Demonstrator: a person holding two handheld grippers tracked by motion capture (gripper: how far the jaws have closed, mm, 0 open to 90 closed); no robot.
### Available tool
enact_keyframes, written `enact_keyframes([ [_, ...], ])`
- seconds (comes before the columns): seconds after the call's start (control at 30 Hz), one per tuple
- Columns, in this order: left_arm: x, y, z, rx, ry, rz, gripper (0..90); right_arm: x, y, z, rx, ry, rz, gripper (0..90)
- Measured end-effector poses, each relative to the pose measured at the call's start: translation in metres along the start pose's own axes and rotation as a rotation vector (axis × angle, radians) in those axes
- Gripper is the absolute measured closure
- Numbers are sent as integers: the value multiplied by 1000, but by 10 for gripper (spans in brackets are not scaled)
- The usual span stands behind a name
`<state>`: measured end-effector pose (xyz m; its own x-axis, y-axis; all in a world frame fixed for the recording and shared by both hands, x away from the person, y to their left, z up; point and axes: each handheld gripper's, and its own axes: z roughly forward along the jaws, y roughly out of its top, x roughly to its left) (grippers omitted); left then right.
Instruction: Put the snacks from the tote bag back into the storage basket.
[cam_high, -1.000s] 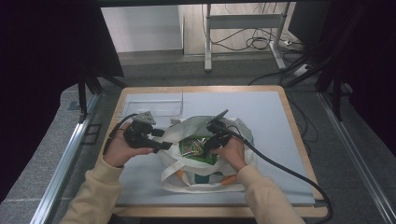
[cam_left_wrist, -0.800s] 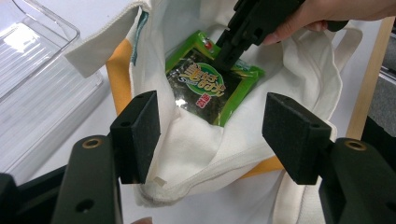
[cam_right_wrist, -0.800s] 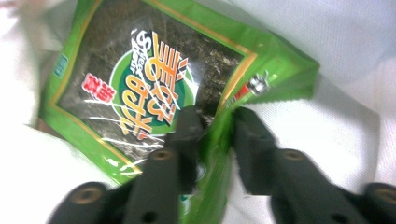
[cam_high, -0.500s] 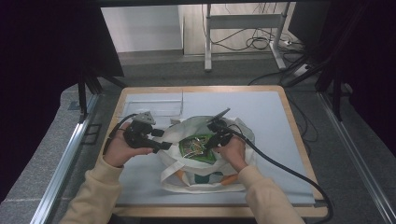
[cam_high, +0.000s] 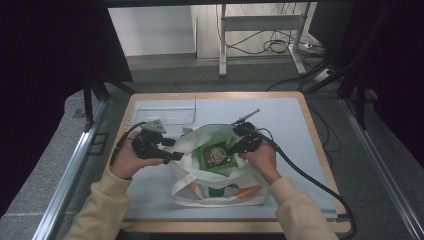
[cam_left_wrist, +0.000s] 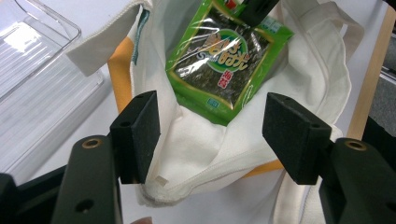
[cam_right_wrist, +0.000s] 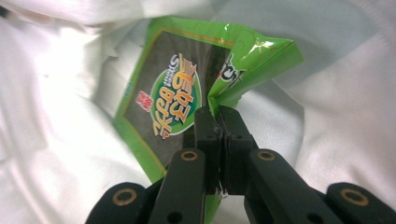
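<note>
— So, starting at the left of the desk (cam_high: 310, 130): what is the left claw (cam_high: 172, 156) doing?

— Its jaws stand spread wide and grip nothing. In the left gripper view the white tote bag (cam_left_wrist: 299, 88) lies between and beyond them, and one pad sits just beside the bag's hem. That view also shows a clear plastic tray (cam_left_wrist: 42, 79) off to one side.

— And the right claw (cam_high: 234, 148)?

— Its jaws have just been closing and are now pressed together on the edge of the green seaweed packet (cam_high: 216, 155). The right gripper view shows the pinch on the packet's crumpled edge (cam_right_wrist: 219, 100), which the high view is too small to show.

— Where is the packet?

— In the bag's open mouth, partly out of it, hanging from the right claw, ahead of the left claw's spread jaws.
</note>
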<state>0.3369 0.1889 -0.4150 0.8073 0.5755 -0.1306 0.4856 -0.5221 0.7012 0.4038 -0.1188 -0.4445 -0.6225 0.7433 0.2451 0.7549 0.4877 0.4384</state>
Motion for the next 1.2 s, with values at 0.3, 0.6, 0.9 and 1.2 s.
enact_keyframes([
  [0.3,1,0,-1,0,1,1,365,2,-2,-19,-45,23,-56,874],
  [0.6,1,-1,-1,-7,2,-6,365,7,-8,-24,-53,18,-88,878],
  [0.9,0,-1,0,-3,5,-5,363,4,-21,-35,-93,32,-80,881],
  [1.2,0,-1,0,-3,4,-8,362,3,-24,-64,-158,13,-132,885],
])
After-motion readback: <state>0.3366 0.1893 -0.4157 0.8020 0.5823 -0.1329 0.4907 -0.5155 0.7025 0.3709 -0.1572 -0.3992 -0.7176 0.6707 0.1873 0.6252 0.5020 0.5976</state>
